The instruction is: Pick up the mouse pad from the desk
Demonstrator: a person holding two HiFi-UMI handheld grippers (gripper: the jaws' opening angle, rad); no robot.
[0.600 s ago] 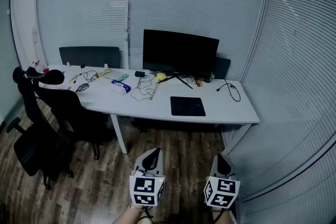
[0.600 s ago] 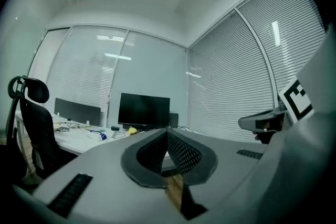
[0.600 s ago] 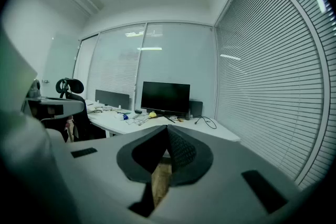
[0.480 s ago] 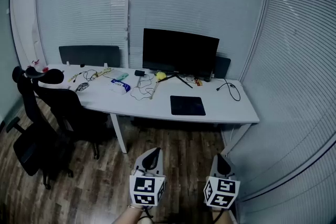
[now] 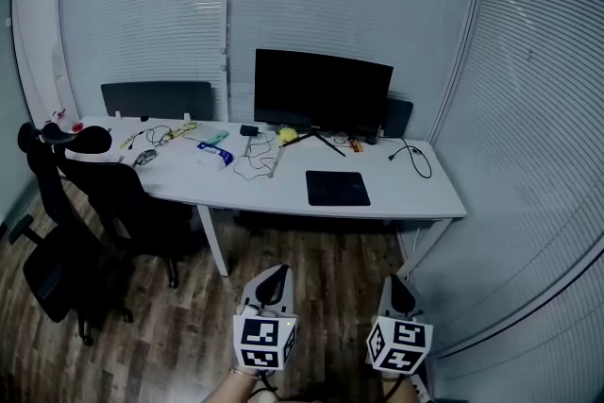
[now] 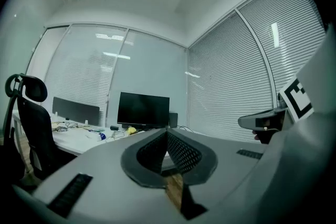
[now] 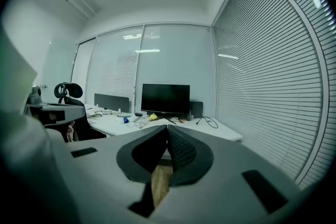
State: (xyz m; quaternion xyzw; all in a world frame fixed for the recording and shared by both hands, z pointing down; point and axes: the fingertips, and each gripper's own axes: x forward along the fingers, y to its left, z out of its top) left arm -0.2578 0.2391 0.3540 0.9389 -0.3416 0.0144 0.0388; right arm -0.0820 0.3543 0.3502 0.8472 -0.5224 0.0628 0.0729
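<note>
— Mouse pad (image 5: 337, 189), the flat black rectangular one: where does it lie?
— On the long white worktop (image 5: 415, 195), close to its front edge and toward the right end. It lies flat with bare surface all around it. The wide black monitor (image 5: 323, 90) stands behind it by the back edge.
— And the grippers?
— Both are well apart from the worktop, side by side over the brown wood-plank floor (image 5: 321, 264), in front of the worktop's right half. The left gripper (image 5: 275, 278) has its jaws closed tip to tip with nothing between them. The right gripper (image 5: 395, 290) is the same, jaws together and empty.
— Anything else up there?
— Thin dark cables (image 5: 253, 167) lie left of the pad, near the middle and apart from it. A black cable loop (image 5: 415, 160) lies near the back right corner. A black office chair (image 5: 90, 203) stands at the left end.
</note>
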